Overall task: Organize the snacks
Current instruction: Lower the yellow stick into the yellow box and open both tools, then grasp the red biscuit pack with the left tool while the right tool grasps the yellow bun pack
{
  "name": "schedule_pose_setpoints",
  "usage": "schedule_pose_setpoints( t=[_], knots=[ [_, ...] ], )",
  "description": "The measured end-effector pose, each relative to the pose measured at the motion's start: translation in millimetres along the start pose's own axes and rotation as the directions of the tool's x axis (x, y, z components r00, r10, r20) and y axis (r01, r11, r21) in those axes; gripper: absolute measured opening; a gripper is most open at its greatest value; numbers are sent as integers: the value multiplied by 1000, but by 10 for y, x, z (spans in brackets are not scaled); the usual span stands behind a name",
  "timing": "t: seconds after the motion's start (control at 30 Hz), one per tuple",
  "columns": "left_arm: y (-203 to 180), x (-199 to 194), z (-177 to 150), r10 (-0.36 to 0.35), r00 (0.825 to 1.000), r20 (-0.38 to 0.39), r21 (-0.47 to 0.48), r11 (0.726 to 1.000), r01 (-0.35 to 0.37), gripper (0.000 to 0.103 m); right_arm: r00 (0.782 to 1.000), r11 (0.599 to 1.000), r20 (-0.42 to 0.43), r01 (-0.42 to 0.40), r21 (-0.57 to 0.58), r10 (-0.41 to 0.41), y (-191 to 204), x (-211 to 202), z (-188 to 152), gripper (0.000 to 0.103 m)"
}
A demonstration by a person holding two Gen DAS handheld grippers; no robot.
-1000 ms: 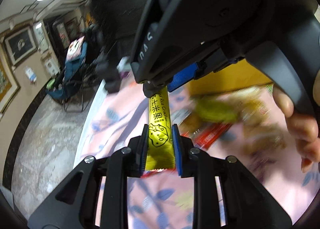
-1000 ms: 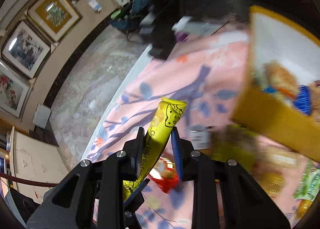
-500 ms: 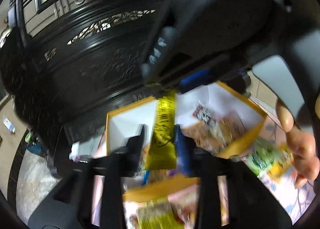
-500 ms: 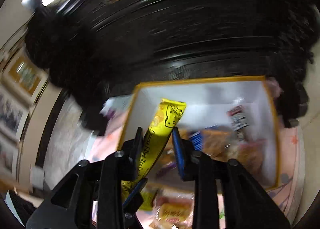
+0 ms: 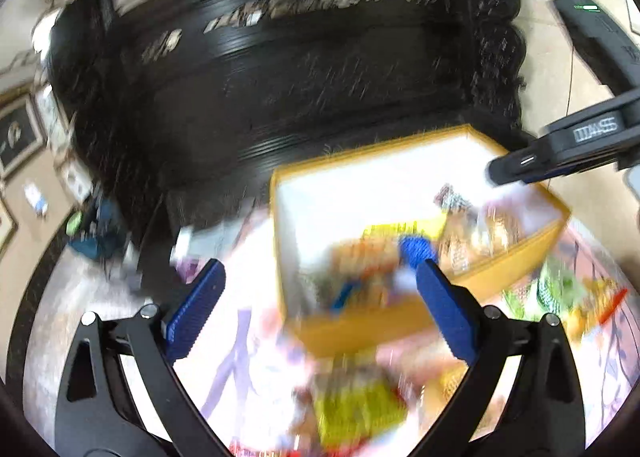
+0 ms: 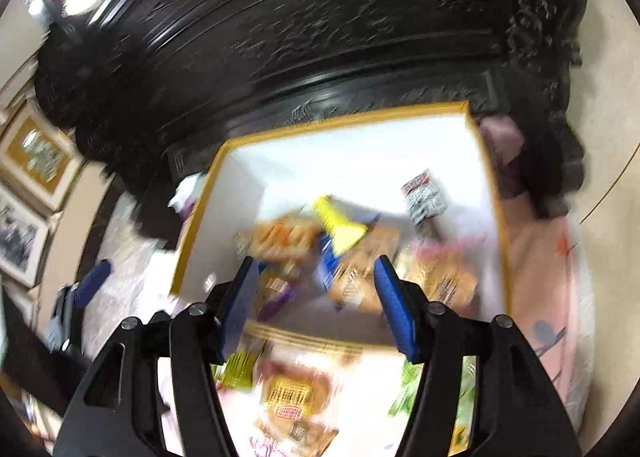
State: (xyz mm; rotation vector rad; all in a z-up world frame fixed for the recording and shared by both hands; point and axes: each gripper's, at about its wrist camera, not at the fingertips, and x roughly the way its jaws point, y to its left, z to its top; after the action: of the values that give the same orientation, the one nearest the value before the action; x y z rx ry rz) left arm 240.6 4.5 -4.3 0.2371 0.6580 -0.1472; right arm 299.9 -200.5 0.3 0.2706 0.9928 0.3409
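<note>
My left gripper (image 5: 320, 297) has its blue ribbed pads spread wide with nothing between them; its jaws have just been opening. Beyond the pads sits the yellow-rimmed cardboard box with a white inside (image 5: 516, 253), resting on the pink floral tablecloth (image 5: 248, 361). The view is badly smeared, so I can only make out a blurred heap of snack packets in the box and more lying loose on the cloth in front of it.

My right gripper (image 6: 312, 297) is also parted, jaws just opened, and nothing is clamped. Past its pads the long yellow snack stick wrapper (image 6: 340, 225) lies inside the box (image 6: 200, 233), on top of orange and brown packets (image 6: 440, 281), clear of both pads. A small white packet with red and black print (image 6: 424, 193) leans against the far inner wall. Outside the near wall, a packet with a red label (image 6: 288, 397) and a green packet (image 6: 408, 385) lie on the cloth. The right gripper's tip also shows at the right edge of the left view (image 5: 520, 165), above the box. Dark carved wooden furniture (image 6: 320, 37) stands behind the box.
</note>
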Motion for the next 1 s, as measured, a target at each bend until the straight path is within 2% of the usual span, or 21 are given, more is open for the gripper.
schedule_pose_setpoints(
  t=[0.17,0.23,0.27,0.33,0.37,0.47,0.6,0.7,0.83,0.87,0.97,1.0],
  knots=[
    [353,-214,-695,1,993,-115,-95,995,-12,98,988,988,-119,-110,-112,96,187,161,-730,62],
    [509,-278,-1004,10,986,-163,-180,983,-40,98,980,976,-165,-140,-166,113,249,284,-1048,62],
    [573,-299,-1112,4,984,-179,-217,975,-43,98,981,969,-161,-142,-202,110,283,312,-1177,62],
    [649,-312,-1323,-6,978,-209,-292,955,-56,98,992,933,-98,-104,-345,74,397,318,-1442,62],
    [668,-326,-1409,-8,977,-214,-309,949,-59,98,996,905,-64,-80,-417,58,451,313,-1558,62],
    [633,-330,-1523,13,974,-225,-316,945,-86,98,999,855,-49,-41,-518,18,541,378,-1752,65],
    [546,-303,-1574,72,971,-228,-277,951,-136,98,997,842,-76,-58,-537,20,574,553,-1691,69],
    [533,-219,-1606,65,967,-248,-278,951,-135,98,995,841,-83,-94,-532,59,546,681,-1529,69],
    [609,-121,-1672,50,960,-275,-307,942,-138,98,990,824,-135,-118,-554,51,576,932,-1414,70],
    [629,-113,-1685,49,959,-279,-314,939,-139,98,990,814,-132,-108,-571,39,599,1011,-1404,71],
    [691,-87,-1712,47,956,-289,-327,934,-144,98,990,799,-138,-76,-597,-9,617,1179,-1409,89],
    [708,-80,-1720,47,955,-292,-329,933,-146,98,989,800,-138,-48,-598,-44,600,1273,-1420,90]
  ],
)
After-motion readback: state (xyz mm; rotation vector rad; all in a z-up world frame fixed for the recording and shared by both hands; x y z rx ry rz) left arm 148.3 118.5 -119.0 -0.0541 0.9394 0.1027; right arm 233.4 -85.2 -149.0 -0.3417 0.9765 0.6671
